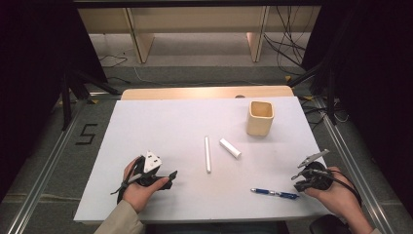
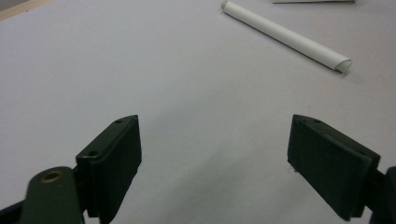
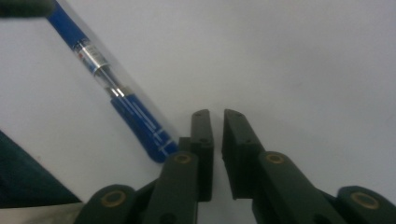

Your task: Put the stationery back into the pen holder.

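My left gripper (image 1: 168,178) rests at the near left of the white sheet (image 1: 156,122), jaws pointing right. In the left gripper view it (image 2: 215,120) is wide open with bare sheet between the jaws. A long thin white tube (image 1: 208,154) lies ahead of it (image 2: 285,35). My right gripper (image 1: 296,181) sits at the near right, pointing left. Its jaws (image 3: 217,113) stand a narrow gap apart with nothing between them. A blue pen (image 1: 275,193) lies on the sheet just beside its tips, apart from them (image 3: 114,93).
A short white cylinder (image 1: 230,147) lies right of the long tube. A beige square cup (image 1: 260,118) stands upright at the back right. The sheet's near edge runs just in front of both hands. Cables and stands lie on the floor beyond the table.
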